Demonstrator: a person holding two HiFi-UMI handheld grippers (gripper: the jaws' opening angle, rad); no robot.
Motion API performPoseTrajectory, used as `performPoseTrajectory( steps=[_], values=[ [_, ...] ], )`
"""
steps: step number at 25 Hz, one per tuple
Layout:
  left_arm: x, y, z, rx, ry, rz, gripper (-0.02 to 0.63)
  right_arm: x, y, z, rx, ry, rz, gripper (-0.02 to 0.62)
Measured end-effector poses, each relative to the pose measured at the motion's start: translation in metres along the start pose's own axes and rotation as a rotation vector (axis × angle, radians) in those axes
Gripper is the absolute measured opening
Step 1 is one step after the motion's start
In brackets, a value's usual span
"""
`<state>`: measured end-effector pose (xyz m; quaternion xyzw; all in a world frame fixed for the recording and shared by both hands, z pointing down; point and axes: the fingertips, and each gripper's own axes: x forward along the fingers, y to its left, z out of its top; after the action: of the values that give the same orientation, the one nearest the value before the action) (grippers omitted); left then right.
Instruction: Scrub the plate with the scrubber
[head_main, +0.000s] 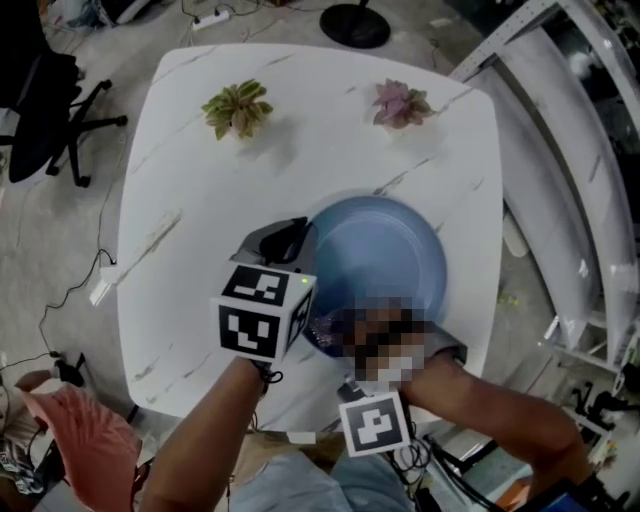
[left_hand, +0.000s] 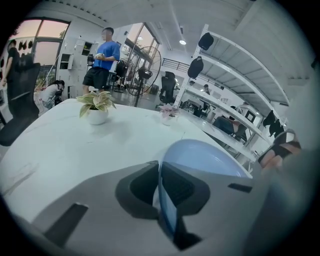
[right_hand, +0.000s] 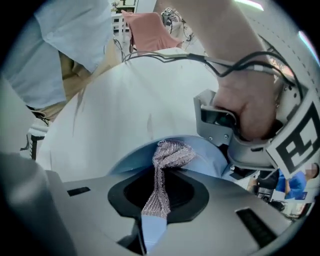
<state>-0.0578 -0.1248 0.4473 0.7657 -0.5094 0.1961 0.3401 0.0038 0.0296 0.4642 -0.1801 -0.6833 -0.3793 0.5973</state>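
A light blue plate rests on the white marble table, tipped up at its left rim. My left gripper is shut on that rim, and the left gripper view shows the plate's edge pinched between the jaws. My right gripper is shut on a silvery mesh scrubber, whose bunched end presses on the plate's near rim. In the head view the scrubber shows at the plate's near-left edge, and a mosaic patch hides the right jaws.
Two small potted plants stand at the table's far side. A black office chair is on the left and white shelving on the right. A person in blue stands far off.
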Motion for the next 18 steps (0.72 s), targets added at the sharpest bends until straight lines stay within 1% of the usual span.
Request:
performPoseTrajectory(
  steps=[2, 4, 6, 9, 12, 14, 18],
  values=[
    [0.000, 0.000, 0.000, 0.000, 0.003, 0.002, 0.023, -0.003, 0.009, 0.000, 0.039, -0.017, 0.047, 0.075],
    [0.001, 0.001, -0.001, 0.001, 0.001, 0.004, 0.023, -0.006, 0.020, -0.003, 0.055, -0.015, 0.107, 0.075],
    [0.001, 0.001, -0.001, 0.005, -0.001, 0.003, 0.023, -0.008, 0.028, -0.009, 0.086, -0.009, 0.144, 0.075],
    [0.001, 0.001, -0.001, 0.016, 0.004, 0.000, 0.023, -0.012, 0.042, -0.022, 0.185, 0.007, 0.222, 0.075],
    [0.001, 0.001, -0.001, 0.020, 0.006, 0.001, 0.021, -0.016, 0.053, -0.043, 0.258, 0.052, 0.298, 0.072],
    [0.001, 0.002, -0.002, 0.014, 0.006, 0.001, 0.021, -0.016, 0.055, -0.053, 0.308, 0.076, 0.315, 0.072],
    [-0.002, 0.001, -0.003, -0.006, 0.005, -0.012, 0.018, -0.015, 0.052, -0.074, 0.414, 0.121, 0.302, 0.073]
  ],
)
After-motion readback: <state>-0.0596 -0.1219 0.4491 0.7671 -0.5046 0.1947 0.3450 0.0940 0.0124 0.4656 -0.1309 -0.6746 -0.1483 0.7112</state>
